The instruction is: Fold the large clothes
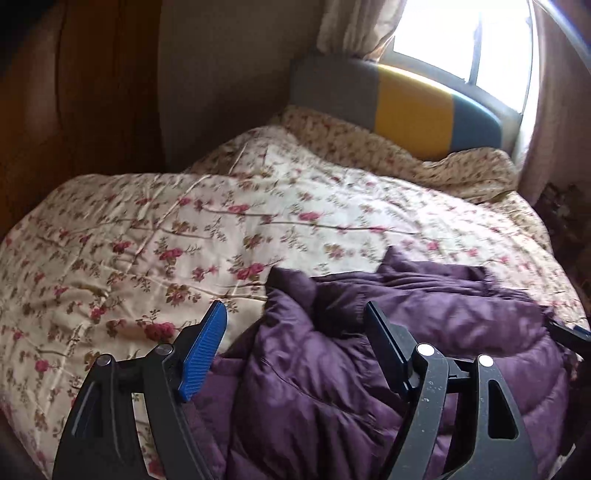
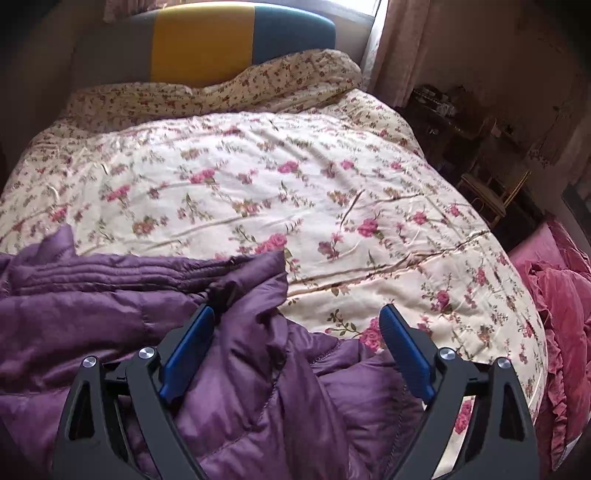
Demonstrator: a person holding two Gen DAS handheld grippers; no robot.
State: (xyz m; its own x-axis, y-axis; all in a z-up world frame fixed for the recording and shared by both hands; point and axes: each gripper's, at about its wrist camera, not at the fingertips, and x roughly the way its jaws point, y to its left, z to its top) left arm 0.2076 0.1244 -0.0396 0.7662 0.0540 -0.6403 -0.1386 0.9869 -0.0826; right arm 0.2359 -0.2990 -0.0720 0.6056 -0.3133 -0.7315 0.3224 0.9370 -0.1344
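Bedding fills both wrist views: a cream floral quilt (image 1: 207, 236) (image 2: 295, 192) covers the bed from edge to edge, its surface creased and printed with pink roses on brown stems. At twelve o'clock in the right wrist view, and toward one o'clock in the left, a second coverlet (image 1: 399, 155) (image 2: 221, 92) in a smaller flower print lies bunched against a padded headboard (image 1: 406, 107) (image 2: 207, 40) banded in grey, yellow and teal. A bright window (image 1: 465, 37) and pale curtains (image 1: 354, 26) stand behind the headboard. A purple quilted jacket (image 1: 332, 376) (image 2: 122, 295) lies rumpled on the near end of the quilt, at five o'clock in the left wrist view and at seven o'clock in the right, its stitched panels puffed and folded over one another. Red-pink ruffled fabric (image 2: 561, 295) hangs at the bed's edge at three o'clock in the right wrist view, with dark furniture (image 2: 480, 147) at two o'clock beyond it. The left gripper (image 1: 295, 317) hovers over the jacket's left margin, jaws spread wide and holding nothing, its blue ribbed pad (image 1: 205, 354) over the quilt's edge. The right gripper (image 2: 295, 317) is likewise spread wide and empty above the jacket's right side, one finger over purple cloth, the other over the floral quilt.
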